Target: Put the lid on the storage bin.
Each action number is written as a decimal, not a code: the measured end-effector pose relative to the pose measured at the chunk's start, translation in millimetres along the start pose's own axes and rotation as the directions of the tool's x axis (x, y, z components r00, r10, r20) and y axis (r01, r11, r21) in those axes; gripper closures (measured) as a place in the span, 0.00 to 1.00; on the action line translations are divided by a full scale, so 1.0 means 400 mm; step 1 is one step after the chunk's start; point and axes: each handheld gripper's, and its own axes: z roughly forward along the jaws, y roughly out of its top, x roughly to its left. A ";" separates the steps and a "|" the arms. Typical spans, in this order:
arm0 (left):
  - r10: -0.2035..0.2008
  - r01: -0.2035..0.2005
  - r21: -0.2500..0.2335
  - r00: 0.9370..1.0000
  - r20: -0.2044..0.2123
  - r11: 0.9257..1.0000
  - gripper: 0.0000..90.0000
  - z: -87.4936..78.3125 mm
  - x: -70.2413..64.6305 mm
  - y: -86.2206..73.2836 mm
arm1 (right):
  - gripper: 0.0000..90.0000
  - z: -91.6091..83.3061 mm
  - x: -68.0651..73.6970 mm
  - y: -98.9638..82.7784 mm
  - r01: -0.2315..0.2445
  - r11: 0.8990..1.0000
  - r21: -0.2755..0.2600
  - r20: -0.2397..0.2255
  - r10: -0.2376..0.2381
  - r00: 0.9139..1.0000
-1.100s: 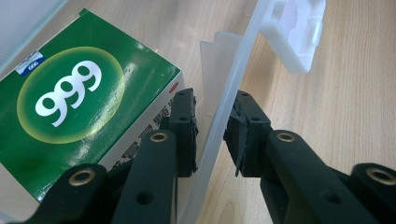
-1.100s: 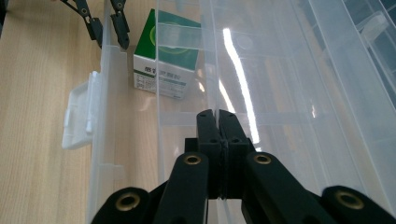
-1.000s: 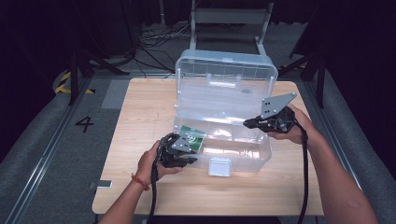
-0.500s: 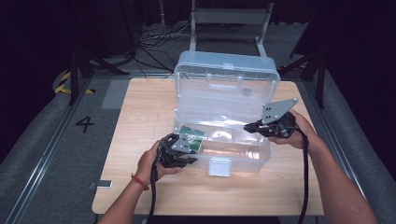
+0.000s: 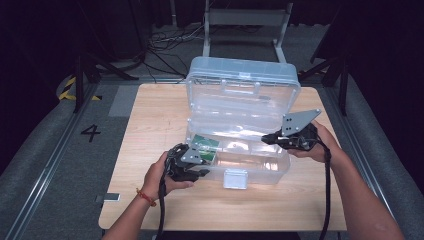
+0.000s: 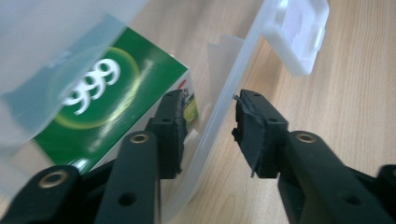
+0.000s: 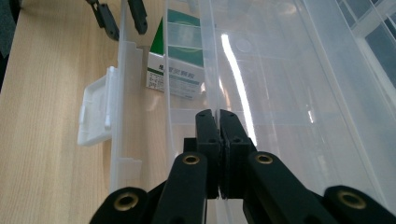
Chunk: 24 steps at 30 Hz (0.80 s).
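- The clear plastic box (image 5: 240, 150) stands open on the wooden table (image 5: 150, 115), its lid (image 5: 243, 87) tipped up and back, so the opening part looks done.
- A green medicine carton (image 5: 205, 145) lies inside the box at its left end, close behind the front wall. In the left gripper view the carton (image 6: 116, 93) rests on the floor of the box, so I'd judge the placing as good as finished.
- The left gripper (image 6: 208, 123) has just been opening. Its jaws now stand moderately apart, one inside the box beside the carton and one outside, with the thin front wall (image 6: 219, 116) passing between them. The pads press on neither carton nor wall.
- The right gripper (image 7: 218, 116) has its jaws pinched tightly together on a thin clear edge inside the box, which looks like the rim of an inner tray (image 7: 210, 70); I'd guess it is steadying or lifting that part.
- The white latch (image 5: 235, 178) hangs free at the front.
- Left to do, by my reckoning: draw the left gripper clear of the wall, let the tray settle, swing the lid down and snap the latch.
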 end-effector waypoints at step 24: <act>-0.157 0.125 -0.196 0.975 -0.155 0.973 0.53 -0.183 0.082 0.067 | 0.98 -0.002 0.014 -0.009 -0.003 1.000 -0.014 0.016 0.003 1.000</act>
